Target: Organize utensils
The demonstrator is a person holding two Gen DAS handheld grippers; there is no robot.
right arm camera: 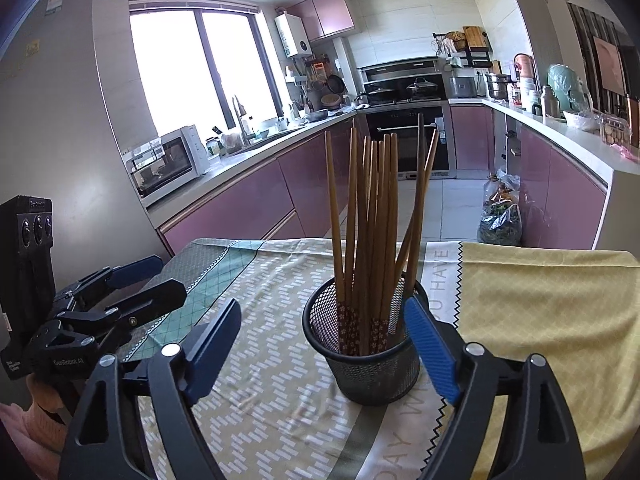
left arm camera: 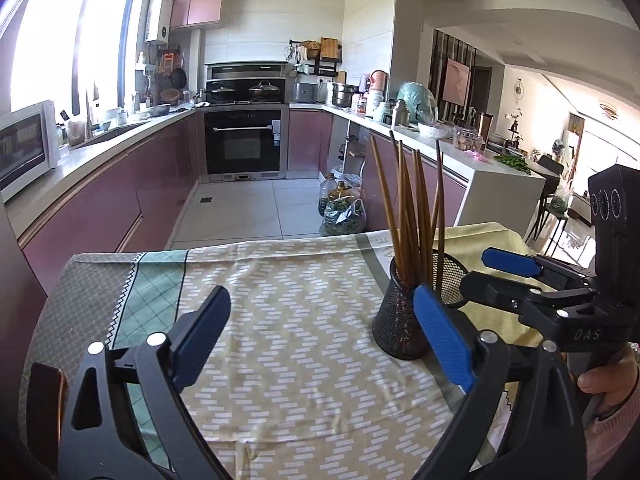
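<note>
Tongs in both hands stand released, with nothing between their blue pads. From its own camera, the left tongs [left arm camera: 320, 340] spread wide over bare patterned cloth, one pad at about 7 o'clock and the other at about 4 o'clock, that second pad just in front of the mesh cup's near side; whether it touches the mesh cannot be told. The right tongs [right arm camera: 324, 344] straddle the lower left part of the same cup as seen from their camera, the right-hand pad overlapping the cup's rim at about 3 o'clock of the cup, the left-hand pad well clear of it over the cloth.

The black mesh cup [right arm camera: 368, 364] stands upright on the desk [right arm camera: 552, 320], and the wooden chopsticks [right arm camera: 372, 216] stand bunched in it, tips fanned out above the rim, some with flowered red ends down inside the mesh. The cup rests on a tablecloth [left arm camera: 288, 312] of tan zigzag print with a green checked band toward 9 o'clock and a yellow panel toward 3 o'clock.

A hand [left arm camera: 608, 384] in a pink sleeve grips the right tongs' handle at 4 o'clock of the left view. Beyond the desk lies a kitchen with pink cabinets [right arm camera: 240, 204] and a microwave [right arm camera: 168, 164] at 10 o'clock.
</note>
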